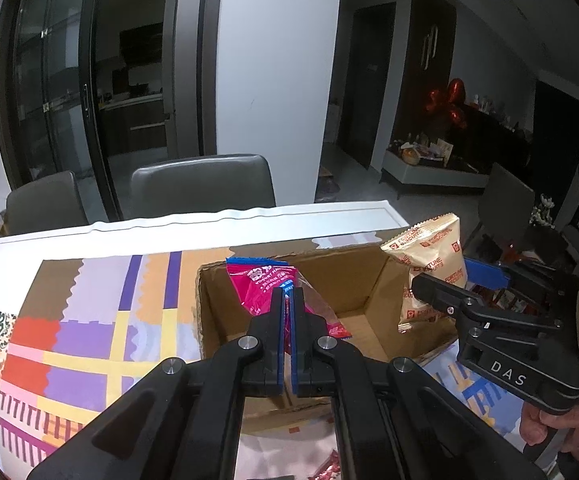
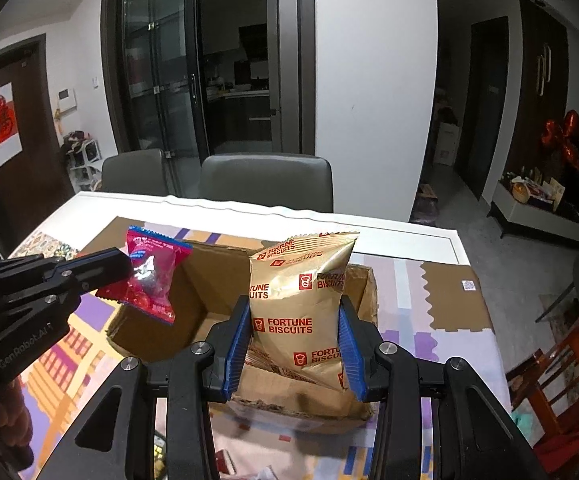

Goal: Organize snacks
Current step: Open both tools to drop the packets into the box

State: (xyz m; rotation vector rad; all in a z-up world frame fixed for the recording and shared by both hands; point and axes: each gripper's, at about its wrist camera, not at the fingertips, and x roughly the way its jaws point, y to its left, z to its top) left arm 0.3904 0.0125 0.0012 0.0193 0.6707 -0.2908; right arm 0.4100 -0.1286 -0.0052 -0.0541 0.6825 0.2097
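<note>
An open cardboard box (image 1: 353,280) (image 2: 365,292) stands on the patterned tablecloth. My left gripper (image 1: 288,294) is shut on a pink candy packet (image 1: 265,286), held above the box's left side; the packet also shows in the right wrist view (image 2: 151,270), with the left gripper (image 2: 127,266) at its edge. My right gripper (image 2: 295,320) is shut on a gold Fortune Biscuits bag (image 2: 297,300), held upright over the box's near right part. In the left wrist view the bag (image 1: 429,256) sits in the right gripper (image 1: 421,288).
Two grey chairs (image 2: 267,180) stand at the table's far side. A white table edge (image 1: 249,220) runs behind the cloth. A few small red wrappers (image 1: 329,466) lie on the cloth close to me. A wooden chair (image 2: 561,364) is at the right.
</note>
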